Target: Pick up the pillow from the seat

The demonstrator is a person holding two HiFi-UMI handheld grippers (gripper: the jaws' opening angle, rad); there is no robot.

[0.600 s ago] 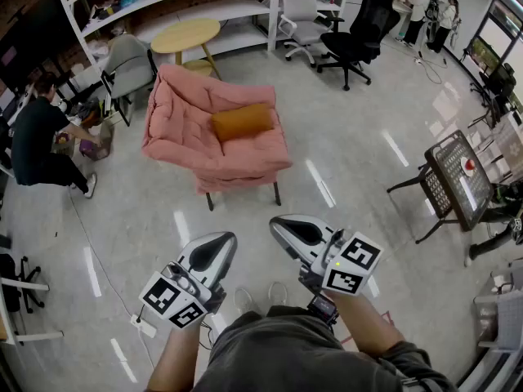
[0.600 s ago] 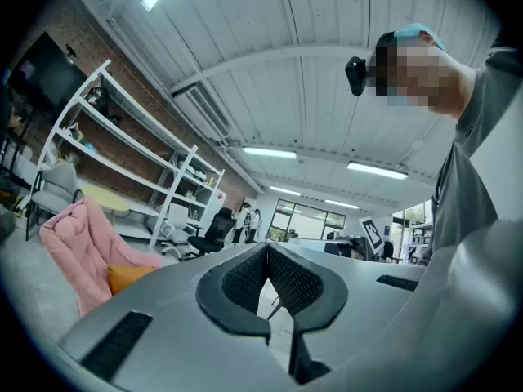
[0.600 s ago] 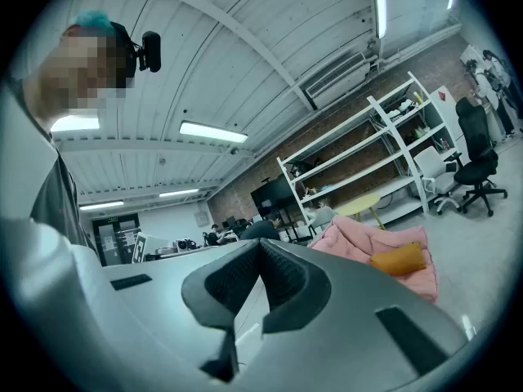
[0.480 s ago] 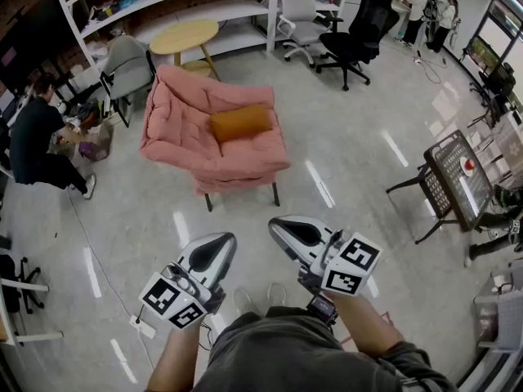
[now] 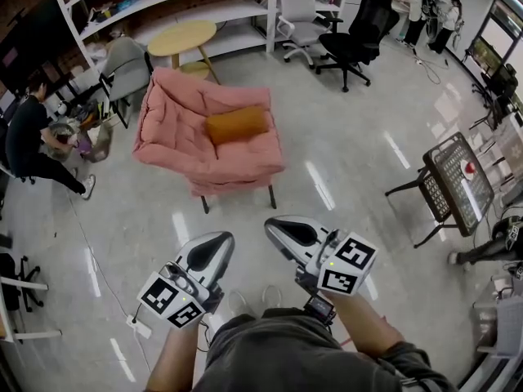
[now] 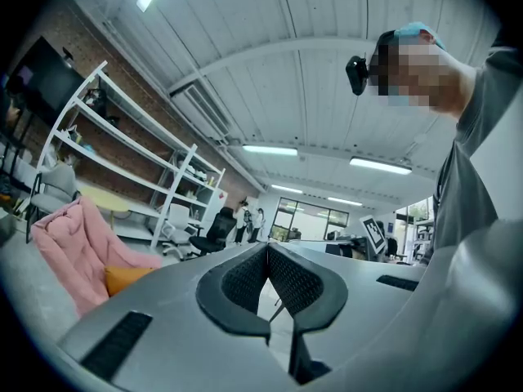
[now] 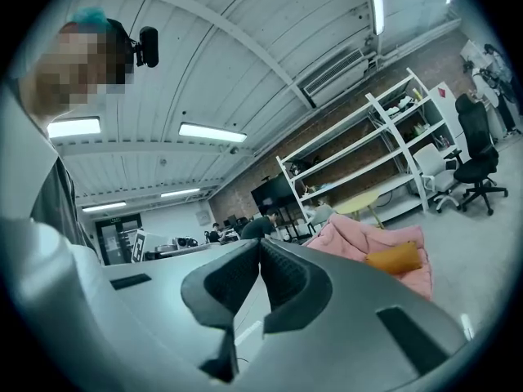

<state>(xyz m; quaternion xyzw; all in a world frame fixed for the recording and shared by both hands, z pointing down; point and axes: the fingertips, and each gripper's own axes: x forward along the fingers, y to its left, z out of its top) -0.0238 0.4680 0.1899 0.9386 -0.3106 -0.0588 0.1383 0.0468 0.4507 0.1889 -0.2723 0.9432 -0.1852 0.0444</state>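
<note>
An orange pillow [image 5: 237,125] lies on the seat of a pink padded armchair [image 5: 176,125] in the middle of the floor. It also shows small in the left gripper view, pillow [image 6: 122,278], and in the right gripper view, pillow [image 7: 394,257]. Both grippers are held close to the person's body, well short of the chair. The left gripper [image 5: 208,247] is shut with nothing in it, jaws touching at the tips [image 6: 267,247]. The right gripper [image 5: 282,227] is also shut and empty [image 7: 259,243].
White shelving [image 5: 204,6] and a round wooden table [image 5: 186,35] stand behind the armchair. A person [image 5: 29,141] crouches at the left. Office chairs [image 5: 351,35] stand at the back right, a dark side table [image 5: 458,178] at the right. Glossy floor [image 5: 343,145] lies between me and the armchair.
The view has shifted slightly: the armchair and pillow sit a little further left and lower. Both grippers stay shut in about the same place.
</note>
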